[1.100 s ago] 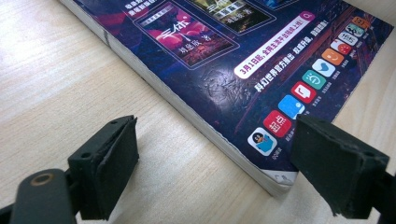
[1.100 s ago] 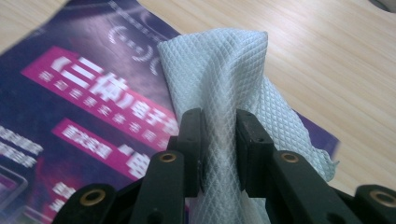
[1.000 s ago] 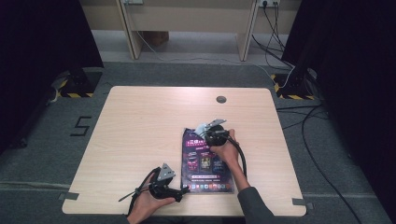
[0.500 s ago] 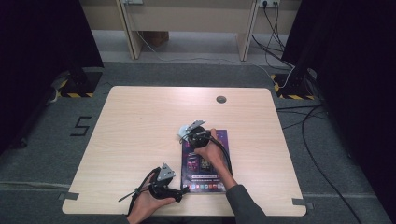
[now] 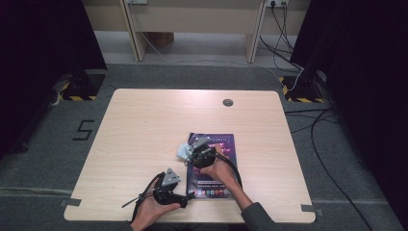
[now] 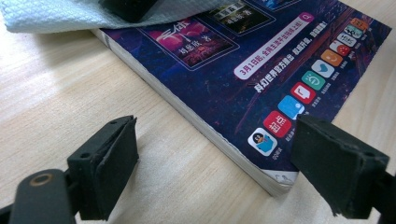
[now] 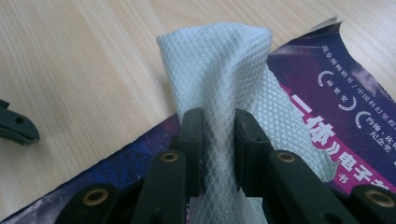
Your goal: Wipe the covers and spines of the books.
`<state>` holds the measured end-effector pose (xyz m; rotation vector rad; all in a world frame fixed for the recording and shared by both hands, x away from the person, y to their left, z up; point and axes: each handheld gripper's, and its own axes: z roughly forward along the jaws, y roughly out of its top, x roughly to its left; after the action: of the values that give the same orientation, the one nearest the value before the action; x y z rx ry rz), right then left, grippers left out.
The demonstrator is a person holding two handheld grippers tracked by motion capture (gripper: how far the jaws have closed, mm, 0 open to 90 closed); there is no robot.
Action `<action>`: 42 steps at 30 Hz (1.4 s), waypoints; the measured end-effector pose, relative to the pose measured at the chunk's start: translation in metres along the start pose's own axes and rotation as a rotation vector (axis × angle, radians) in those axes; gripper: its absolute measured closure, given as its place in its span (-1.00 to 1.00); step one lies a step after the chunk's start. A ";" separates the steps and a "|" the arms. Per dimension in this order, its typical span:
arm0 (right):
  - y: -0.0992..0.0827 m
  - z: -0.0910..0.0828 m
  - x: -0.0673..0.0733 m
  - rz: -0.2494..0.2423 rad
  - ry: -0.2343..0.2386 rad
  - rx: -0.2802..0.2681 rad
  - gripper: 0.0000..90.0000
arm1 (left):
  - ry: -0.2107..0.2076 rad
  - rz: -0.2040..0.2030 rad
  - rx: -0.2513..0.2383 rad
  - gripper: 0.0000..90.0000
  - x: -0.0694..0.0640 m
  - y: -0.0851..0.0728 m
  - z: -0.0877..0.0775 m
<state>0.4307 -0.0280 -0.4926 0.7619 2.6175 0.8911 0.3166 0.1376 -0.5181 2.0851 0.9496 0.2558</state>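
A purple book lies flat on the wooden table, right of centre. My right gripper is shut on a pale, waffle-textured cloth, pinching it upright over the book's left edge; from above, the cloth bulges left of that gripper. My left gripper stands open at the book's near left corner, which sits between its jaws without contact. From above, that gripper rests near the table's front edge. The cloth hangs at the top of the left gripper view.
A round grommet hole sits near the table's far edge. The left half of the table is bare wood. Desk legs and cables stand on the grey floor beyond the table.
My right gripper has dragged the cloth leftward across the book's cover to its left edge. The left gripper has stayed put.
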 end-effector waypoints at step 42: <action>-0.046 -0.046 0.057 -0.047 0.040 0.011 0.70 | 0.128 -0.094 0.016 -0.61 0.058 -0.020 -0.060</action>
<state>0.3471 -0.0494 -0.4913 0.6887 2.6653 0.8884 0.3179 0.2222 -0.5025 2.0515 1.1258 0.3372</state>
